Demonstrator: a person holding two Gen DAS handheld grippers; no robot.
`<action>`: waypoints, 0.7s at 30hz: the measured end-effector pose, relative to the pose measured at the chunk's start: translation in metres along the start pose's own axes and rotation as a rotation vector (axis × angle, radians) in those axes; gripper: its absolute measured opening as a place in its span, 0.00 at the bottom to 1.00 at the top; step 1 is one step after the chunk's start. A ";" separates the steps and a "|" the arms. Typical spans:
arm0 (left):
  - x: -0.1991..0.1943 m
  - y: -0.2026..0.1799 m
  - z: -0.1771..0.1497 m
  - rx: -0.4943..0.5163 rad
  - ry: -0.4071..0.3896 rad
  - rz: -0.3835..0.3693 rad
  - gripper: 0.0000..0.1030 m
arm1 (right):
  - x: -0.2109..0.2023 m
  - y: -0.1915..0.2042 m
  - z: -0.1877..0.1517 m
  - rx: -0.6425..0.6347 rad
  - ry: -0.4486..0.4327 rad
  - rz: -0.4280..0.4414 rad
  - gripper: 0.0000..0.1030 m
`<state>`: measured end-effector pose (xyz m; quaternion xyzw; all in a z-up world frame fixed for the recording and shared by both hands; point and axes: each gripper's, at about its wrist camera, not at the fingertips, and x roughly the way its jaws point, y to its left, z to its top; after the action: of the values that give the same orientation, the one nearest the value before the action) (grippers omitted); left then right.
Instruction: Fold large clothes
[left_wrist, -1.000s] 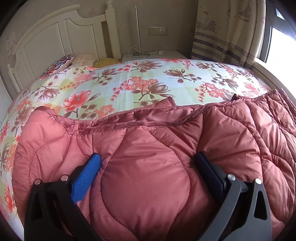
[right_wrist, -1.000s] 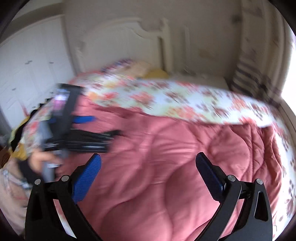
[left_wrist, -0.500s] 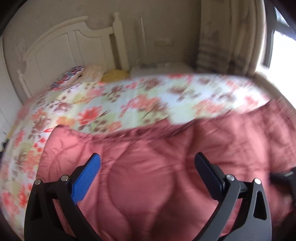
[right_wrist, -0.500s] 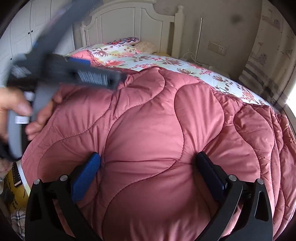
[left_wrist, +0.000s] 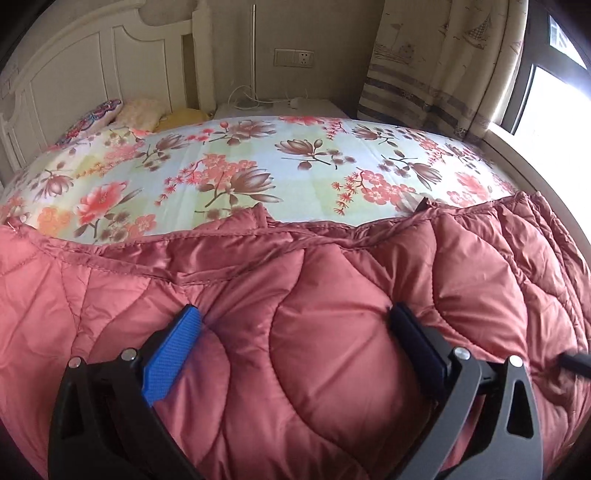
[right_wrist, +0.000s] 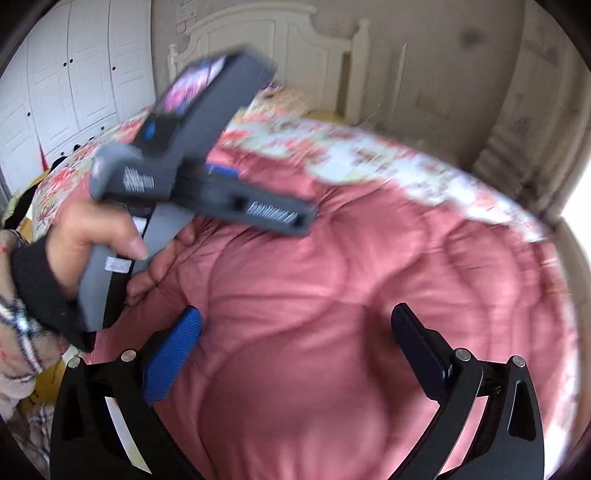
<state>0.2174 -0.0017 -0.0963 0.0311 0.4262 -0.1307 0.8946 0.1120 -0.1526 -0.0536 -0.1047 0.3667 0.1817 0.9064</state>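
Note:
A large pink quilted garment lies spread over the near part of a bed with a floral sheet. My left gripper is open, its fingers pressed down into the puffy fabric on both sides of a bulge. My right gripper is open over the same garment, close above it; the view is blurred. The left gripper's grey body and the hand holding it show at the upper left of the right wrist view.
A white headboard and pillows stand at the far end of the bed. A nightstand, wall socket and curtain are behind. A window is at the right. White wardrobe doors stand left of the bed.
The left gripper lifted off the garment and came back down, pressing into it. The right gripper swung and shifted over the garment; the left hand's device moved across its view.

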 end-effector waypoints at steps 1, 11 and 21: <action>0.000 -0.002 0.000 0.006 0.000 0.007 0.98 | -0.014 -0.009 -0.001 0.010 -0.034 -0.033 0.95; -0.001 -0.001 -0.001 0.003 -0.010 0.016 0.98 | 0.001 -0.109 -0.064 0.262 0.009 -0.043 0.96; -0.002 0.000 0.000 0.003 -0.010 0.023 0.98 | -0.014 -0.108 -0.042 0.231 0.103 -0.116 0.95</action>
<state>0.2165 -0.0017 -0.0947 0.0367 0.4214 -0.1212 0.8980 0.1200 -0.2681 -0.0676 -0.0297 0.4248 0.0801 0.9013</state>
